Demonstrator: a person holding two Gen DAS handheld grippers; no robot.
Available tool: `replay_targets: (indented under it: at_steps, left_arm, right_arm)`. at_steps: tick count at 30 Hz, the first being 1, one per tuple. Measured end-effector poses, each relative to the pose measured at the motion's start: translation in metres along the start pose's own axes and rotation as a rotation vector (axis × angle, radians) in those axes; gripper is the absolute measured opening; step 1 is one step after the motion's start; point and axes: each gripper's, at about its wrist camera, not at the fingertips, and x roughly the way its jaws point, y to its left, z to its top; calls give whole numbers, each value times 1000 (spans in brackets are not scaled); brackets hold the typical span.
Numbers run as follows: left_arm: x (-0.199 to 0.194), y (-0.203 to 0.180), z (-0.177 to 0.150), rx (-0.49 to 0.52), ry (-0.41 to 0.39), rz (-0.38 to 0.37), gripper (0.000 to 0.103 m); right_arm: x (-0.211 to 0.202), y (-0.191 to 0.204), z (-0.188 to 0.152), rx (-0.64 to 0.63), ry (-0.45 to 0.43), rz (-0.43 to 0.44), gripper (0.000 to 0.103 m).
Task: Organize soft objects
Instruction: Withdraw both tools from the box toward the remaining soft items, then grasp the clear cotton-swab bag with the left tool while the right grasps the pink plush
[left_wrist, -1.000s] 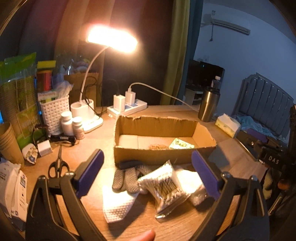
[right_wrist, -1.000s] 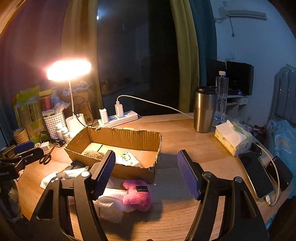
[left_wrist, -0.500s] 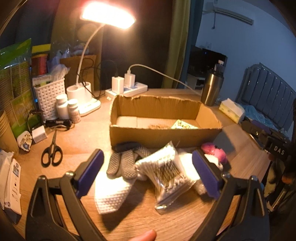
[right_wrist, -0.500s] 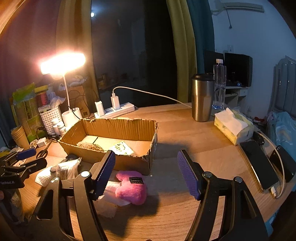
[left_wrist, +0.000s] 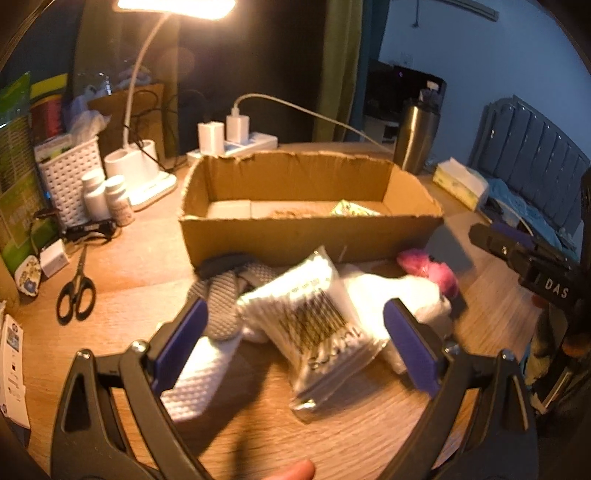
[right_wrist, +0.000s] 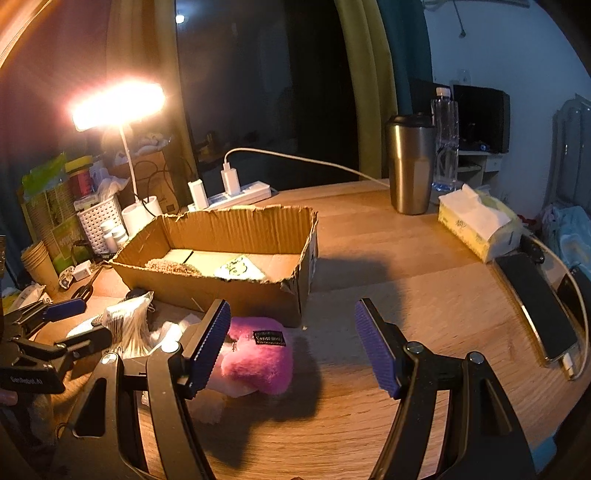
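A wooden table (right_wrist: 424, 295) is seen under a lit desk lamp (right_wrist: 118, 105), and on it an open cardboard box (left_wrist: 306, 229) is set, with a small printed packet (right_wrist: 238, 267) lying inside. In the left wrist view, the left gripper (left_wrist: 295, 339) is held with its jaws spread wide and nothing pressed between the purple pads; a clear bag of cotton swabs (left_wrist: 317, 325) is framed in the gap, though whether the pads are level with it or above it cannot be told through the blur. At 9 o'clock of the bag, grey gloves (left_wrist: 221, 306) are piled, and a white textured cloth (left_wrist: 199, 376) is spread at 7 o'clock of it. A pink plush toy (left_wrist: 432, 267) is found at 2 o'clock of the bag, just in front of the box's near wall. Black scissors (left_wrist: 75, 291) are laid well apart at 9 o'clock. In the right wrist view, the right gripper (right_wrist: 291, 343) is likewise held released, empty, with the plush toy just beside its left pad and partly hidden by it. A steel tumbler (right_wrist: 410, 162) is stood at 1 o'clock of the box, a tissue pack (right_wrist: 480, 225) at 3 o'clock, and two phones (right_wrist: 535, 306) beyond it near the table edge.
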Motion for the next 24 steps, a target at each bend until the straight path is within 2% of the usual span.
replay_targets:
  at_steps: [11,16,20,24]
  left_arm:
    - [22,-13,-3,35,64,-17,96]
    - [26,-12,-1,39,63,-16,96]
    - [31,-10,1,28,68,-22,88]
    - [35,-9,0,23,88,-27,87]
  right_arm:
    - [26,3,-11,3,92,56,73]
    - [39,6,-14,4,144,76,73]
    - [48,7,-15,10,181,87,73]
    - [54,3,-16,40,216,110,73]
